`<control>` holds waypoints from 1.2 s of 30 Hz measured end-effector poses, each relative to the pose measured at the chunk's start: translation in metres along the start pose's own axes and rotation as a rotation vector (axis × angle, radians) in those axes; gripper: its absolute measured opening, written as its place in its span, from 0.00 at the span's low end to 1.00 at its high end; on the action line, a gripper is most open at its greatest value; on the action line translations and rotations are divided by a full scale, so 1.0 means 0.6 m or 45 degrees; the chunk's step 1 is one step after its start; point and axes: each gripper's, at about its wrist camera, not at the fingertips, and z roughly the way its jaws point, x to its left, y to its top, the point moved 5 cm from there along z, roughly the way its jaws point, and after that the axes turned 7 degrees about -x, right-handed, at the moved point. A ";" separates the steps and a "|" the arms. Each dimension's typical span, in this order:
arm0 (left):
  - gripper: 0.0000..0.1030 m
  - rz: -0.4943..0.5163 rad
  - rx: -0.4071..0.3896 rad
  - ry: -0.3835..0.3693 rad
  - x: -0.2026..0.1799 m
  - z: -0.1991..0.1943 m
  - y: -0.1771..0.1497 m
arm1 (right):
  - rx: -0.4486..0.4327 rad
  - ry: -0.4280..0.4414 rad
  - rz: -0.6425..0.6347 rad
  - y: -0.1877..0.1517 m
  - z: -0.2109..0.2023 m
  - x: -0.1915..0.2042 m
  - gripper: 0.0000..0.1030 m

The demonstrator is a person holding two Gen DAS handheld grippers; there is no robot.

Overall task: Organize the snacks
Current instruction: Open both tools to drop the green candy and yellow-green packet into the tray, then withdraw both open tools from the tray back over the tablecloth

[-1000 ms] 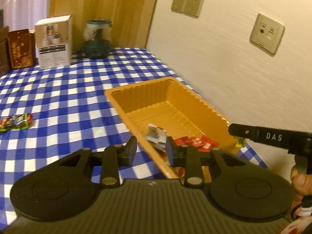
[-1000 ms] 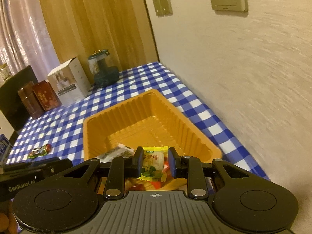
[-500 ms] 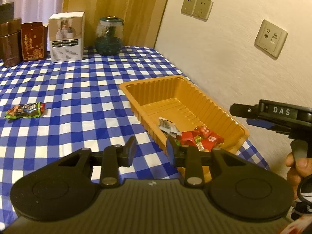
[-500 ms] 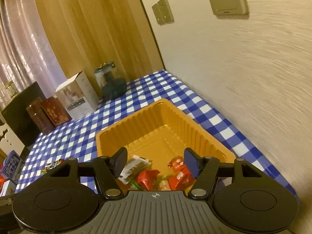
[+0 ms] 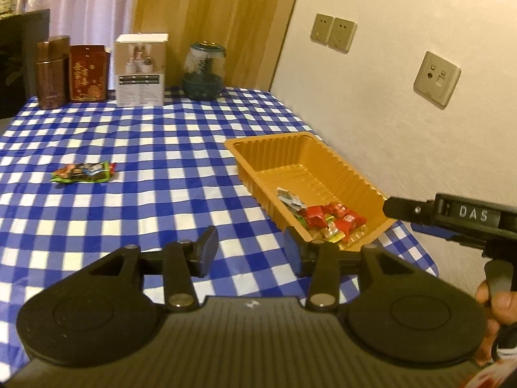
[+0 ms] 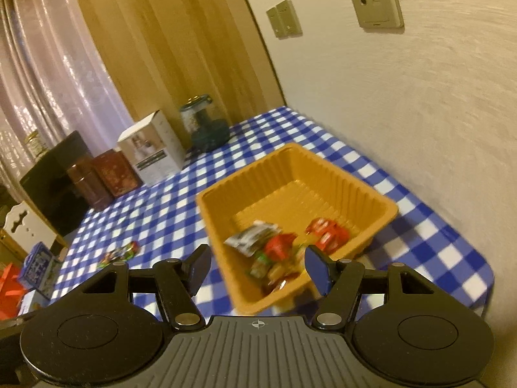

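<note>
Two hand-held grippers agape, empty; snacks (image 5: pixel 326 218) in tray (image 5: pixel 258 145); packet (image 5: pixel 84 173) on tablecloth (image 5: pixel 161 148)

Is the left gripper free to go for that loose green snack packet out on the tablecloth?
Probably yes. The left gripper is open and empty, and only bare checked tablecloth lies between it and the snack packet.

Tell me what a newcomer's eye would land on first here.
The orange tray by the wall, with a heap of red and green snack packets at its near end. Then the lone green snack packet lying apart on the blue checked tablecloth, left of the tray.
</note>
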 end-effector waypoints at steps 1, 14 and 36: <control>0.43 -0.002 -0.003 0.007 0.004 -0.010 -0.001 | 0.004 0.008 0.000 -0.006 -0.006 0.008 0.62; 0.63 -0.009 -0.021 0.132 0.061 -0.113 -0.017 | 0.043 0.105 -0.093 -0.057 -0.054 0.109 0.63; 0.74 -0.024 -0.047 0.222 0.136 -0.153 -0.018 | 0.085 0.136 -0.186 -0.088 -0.054 0.145 0.65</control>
